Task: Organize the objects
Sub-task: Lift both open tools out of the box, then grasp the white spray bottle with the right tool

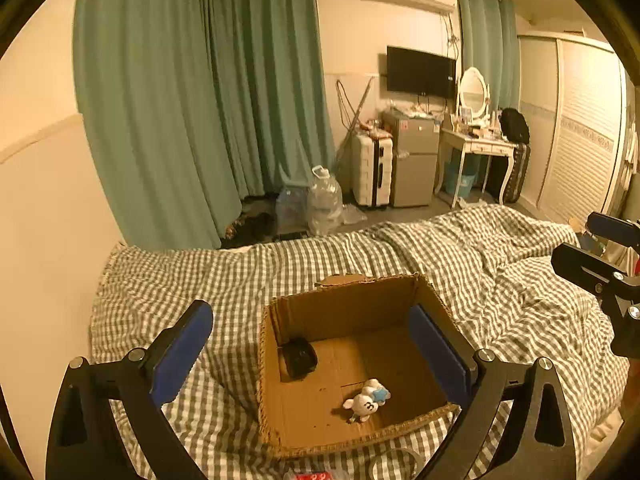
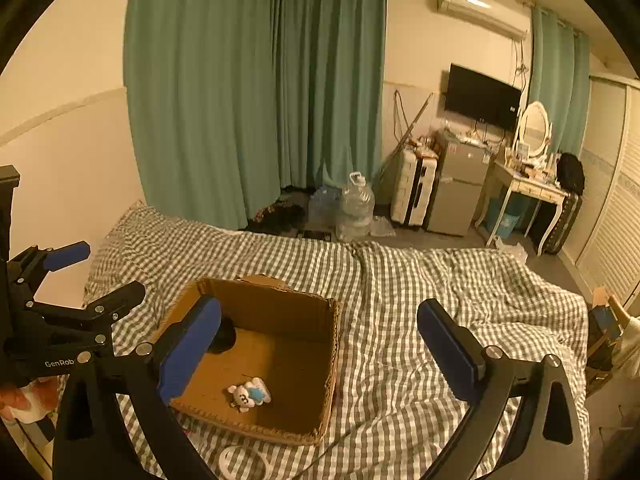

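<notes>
Since the cardboard box (image 1: 352, 364) is serving as the collection bin, it is sitting open-topped on the bed (image 1: 280, 272), flaps out of the way so items can drop straight in. Inside, a small white plush toy (image 1: 366, 400) with a blue patch is lying on the box floor near the front wall, and a black round object (image 1: 299, 357) is resting in the back-left corner, well apart from the toy. Both look already sorted, judging by where they lie.

The left gripper (image 1: 316, 356) is hovering above the box with its fingers (image 1: 182, 354) spread wide, nothing between them; one finger is lining up over the bed, the other over the box interior. The right gripper (image 2: 320, 354) is likewise holding nothing, its fingers (image 2: 450, 350) wide, one over the box's left side and one over the checked bedding. Wide fingers here are probably readying for the next pick.

A white looped cord (image 2: 240, 462) and a red packet (image 1: 314, 476) are lying on the bedding just in front of the box, likely next candidates. Beyond the bed, green curtains (image 1: 180, 100), water jugs (image 1: 324, 200), a suitcase (image 1: 372, 170) and a small fridge (image 1: 414, 160) are standing along the far wall.
</notes>
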{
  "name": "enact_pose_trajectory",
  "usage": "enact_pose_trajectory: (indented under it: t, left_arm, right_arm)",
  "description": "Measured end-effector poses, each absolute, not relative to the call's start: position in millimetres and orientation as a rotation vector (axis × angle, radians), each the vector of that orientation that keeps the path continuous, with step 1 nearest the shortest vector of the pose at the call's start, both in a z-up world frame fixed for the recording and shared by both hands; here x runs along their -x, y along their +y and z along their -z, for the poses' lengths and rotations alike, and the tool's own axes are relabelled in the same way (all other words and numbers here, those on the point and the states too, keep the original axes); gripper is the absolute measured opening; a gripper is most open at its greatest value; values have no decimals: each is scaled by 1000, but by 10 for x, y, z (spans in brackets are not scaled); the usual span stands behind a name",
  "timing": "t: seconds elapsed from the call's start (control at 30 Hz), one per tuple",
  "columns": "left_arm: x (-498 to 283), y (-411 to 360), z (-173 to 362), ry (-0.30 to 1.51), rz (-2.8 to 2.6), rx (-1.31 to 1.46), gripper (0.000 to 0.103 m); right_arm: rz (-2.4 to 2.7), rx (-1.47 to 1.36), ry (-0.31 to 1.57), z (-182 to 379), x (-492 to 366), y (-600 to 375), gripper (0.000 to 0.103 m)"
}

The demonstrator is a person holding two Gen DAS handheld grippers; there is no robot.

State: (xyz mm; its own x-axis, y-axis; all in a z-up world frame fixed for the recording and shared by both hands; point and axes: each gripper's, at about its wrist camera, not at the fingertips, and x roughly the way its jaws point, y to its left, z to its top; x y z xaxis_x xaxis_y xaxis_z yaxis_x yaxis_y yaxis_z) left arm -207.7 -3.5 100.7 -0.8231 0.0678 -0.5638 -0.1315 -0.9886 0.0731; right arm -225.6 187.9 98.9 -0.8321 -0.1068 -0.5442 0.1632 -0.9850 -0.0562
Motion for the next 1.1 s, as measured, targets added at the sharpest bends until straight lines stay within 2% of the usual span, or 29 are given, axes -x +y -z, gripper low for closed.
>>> enact_pose_trajectory:
  t: [0.23, 0.5, 0.7, 0.93, 1.1]
  left_arm:
    - [1546, -262, -1004, 101, -2912, 886, 102]
    - [1026, -548, -560, 87, -2969, 943, 102]
    - [692, -497, 132, 162, -2993, 1059, 102]
    - [594, -525, 1006, 151, -2929, 1286, 102]
    - [632, -643, 1305, 48, -2892, 1376, 102]
  right_arm:
    - [2889, -776, 213, -1132, 1659, 1776, 99]
    - [2857, -802, 260, -824, 1193, 1612, 99]
    - [2780, -909, 284, -223, 1004, 1419, 99]
    - [2651, -1148, 304, 750, 964, 1261, 99]
    - [2532, -1328, 271, 1425, 1004, 1175, 99]
